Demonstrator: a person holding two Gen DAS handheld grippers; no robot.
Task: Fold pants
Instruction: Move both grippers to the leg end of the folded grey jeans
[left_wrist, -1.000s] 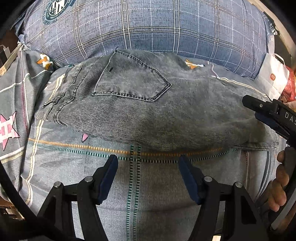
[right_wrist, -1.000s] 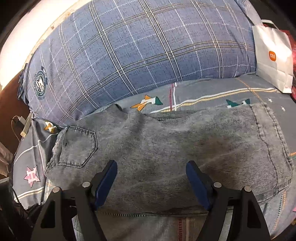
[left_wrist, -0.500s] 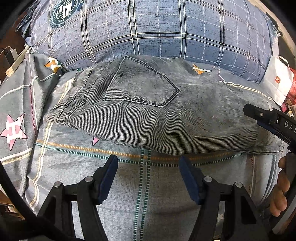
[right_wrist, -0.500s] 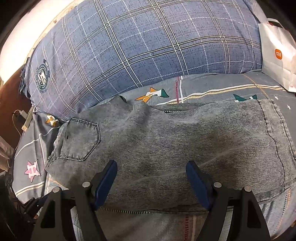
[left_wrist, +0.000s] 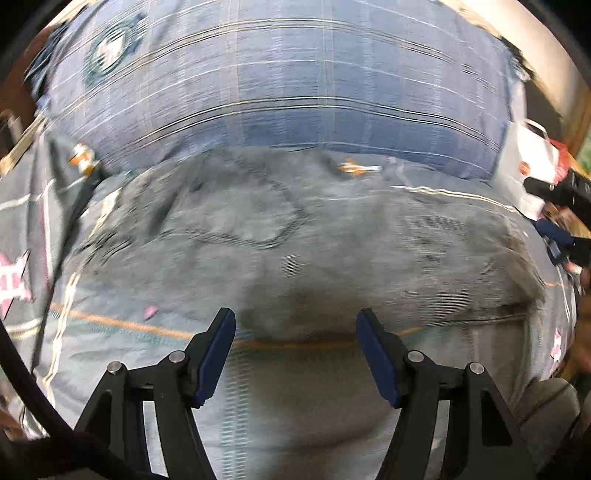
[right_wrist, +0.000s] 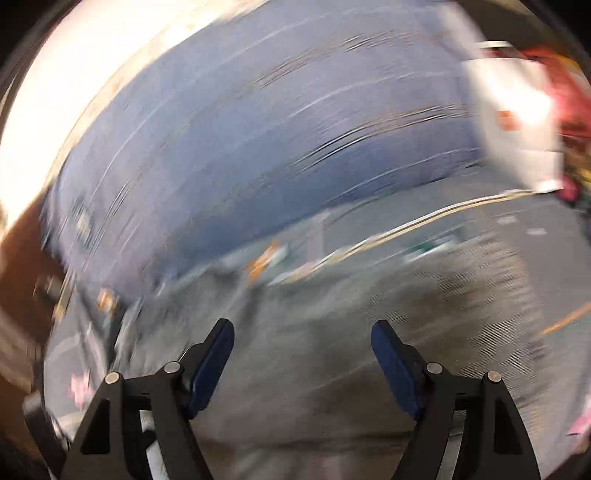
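Grey denim pants (left_wrist: 295, 236) lie folded across the bed, back pocket (left_wrist: 243, 210) up at the left; both views are blurred by motion. My left gripper (left_wrist: 295, 332) stands open over the bedsheet at the pants' near edge, with nothing between its blue pads. The right gripper (right_wrist: 302, 339) is open above the same pants (right_wrist: 369, 332), holding nothing. In the left wrist view the right gripper (left_wrist: 557, 218) shows at the right edge, beside the pants' right end.
A big blue plaid pillow (left_wrist: 288, 85) lies behind the pants. A white paper bag (left_wrist: 528, 170) stands at the far right, with red items beside it. The patterned grey bedsheet (left_wrist: 295, 398) spreads in front. A person's hand (left_wrist: 581, 332) is at the right edge.
Both grippers have moved and tilted, blurring the views. The pants now sit lower in both frames, nearer the fingers. The jaws stay the same width and the pants lie unmoved.
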